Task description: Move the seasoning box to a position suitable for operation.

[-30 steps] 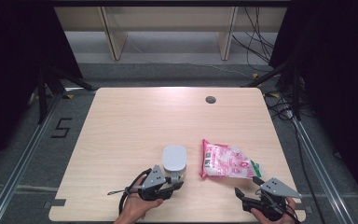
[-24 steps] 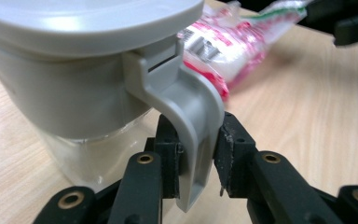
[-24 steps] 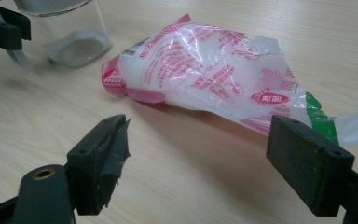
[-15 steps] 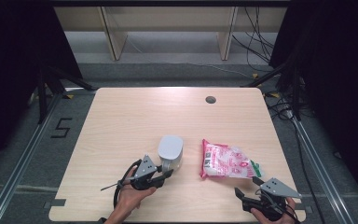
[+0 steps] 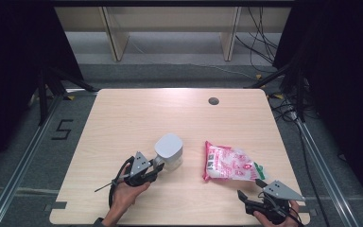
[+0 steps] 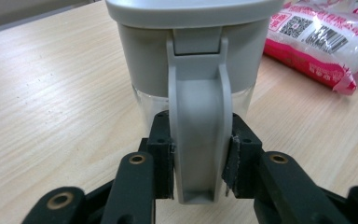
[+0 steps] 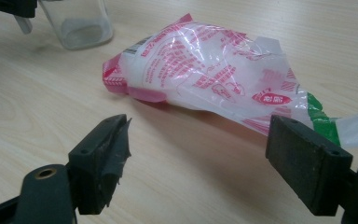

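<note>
From the high view we see a pale wooden table (image 5: 137,118) filling the middle of the frame, with a small dark round hole (image 5: 213,100) near its upper right edge. At the lower centre, a grey-lidded clear jug (image 5: 168,150) stands on the wood. The left gripper (image 5: 155,166) sits just below and left of it, held in a hand (image 5: 124,196) that enters from the bottom edge, its jaws reaching up to the jug's side. To the right of the jug, apart from it, lies a pink-and-white plastic packet (image 5: 229,163). In the lower right corner the right gripper (image 5: 250,195) rests near the table edge, just below the packet's right end, not touching it.

In the left gripper view we look straight at the jug (image 6: 191,56), which fills the upper middle of the frame. Its grey handle (image 6: 198,140) runs down the centre, and the two black jaws are clamped on it from either side, pads pressed against the plastic. The packet (image 6: 317,42) shows in the upper right corner.

In the right gripper view we see the jaws spread wide at the bottom of the frame with bare tabletop between them. The packet (image 7: 214,74) lies crumpled across the centre, beyond the jaws. The jug's clear base (image 7: 79,23) stands at the upper left.
</note>
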`<state>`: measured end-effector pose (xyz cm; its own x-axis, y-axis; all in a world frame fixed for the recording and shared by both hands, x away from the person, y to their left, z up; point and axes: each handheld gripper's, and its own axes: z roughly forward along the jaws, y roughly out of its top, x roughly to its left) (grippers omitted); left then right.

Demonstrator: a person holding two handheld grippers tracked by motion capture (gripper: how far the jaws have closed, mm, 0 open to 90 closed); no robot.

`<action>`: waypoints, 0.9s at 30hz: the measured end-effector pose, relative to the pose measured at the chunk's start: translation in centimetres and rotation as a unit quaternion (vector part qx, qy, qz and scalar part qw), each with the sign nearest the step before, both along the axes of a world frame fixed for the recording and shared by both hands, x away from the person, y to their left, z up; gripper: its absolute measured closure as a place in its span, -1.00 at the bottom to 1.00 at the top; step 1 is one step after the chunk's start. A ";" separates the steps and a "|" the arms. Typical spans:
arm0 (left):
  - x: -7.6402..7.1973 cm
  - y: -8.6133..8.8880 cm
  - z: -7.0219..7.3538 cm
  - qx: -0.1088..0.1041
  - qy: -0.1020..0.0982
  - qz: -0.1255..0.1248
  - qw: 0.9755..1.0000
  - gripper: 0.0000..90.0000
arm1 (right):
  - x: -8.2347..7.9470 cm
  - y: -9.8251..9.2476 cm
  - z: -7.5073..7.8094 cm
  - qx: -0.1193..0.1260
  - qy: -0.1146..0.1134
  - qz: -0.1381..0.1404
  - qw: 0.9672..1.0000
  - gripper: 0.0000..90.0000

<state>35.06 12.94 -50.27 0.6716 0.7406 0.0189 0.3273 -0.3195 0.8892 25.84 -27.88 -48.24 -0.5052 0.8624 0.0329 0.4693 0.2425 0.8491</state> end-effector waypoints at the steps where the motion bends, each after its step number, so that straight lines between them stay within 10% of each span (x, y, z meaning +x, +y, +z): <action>1: 0.1 -0.1 -0.1 -0.009 0.000 0.001 1.000 0.50 | 0.0 0.0 0.0 0.000 0.001 0.001 1.000 -0.51; 14: 2.3 -2.1 0.1 0.040 -0.036 -0.019 0.998 0.47 | 0.2 0.1 0.1 -0.004 0.003 0.001 1.000 -0.51; 27: 4.5 -1.2 -0.2 0.073 -0.058 0.043 0.995 0.48 | 0.2 0.0 0.1 -0.004 0.002 0.001 1.000 -0.49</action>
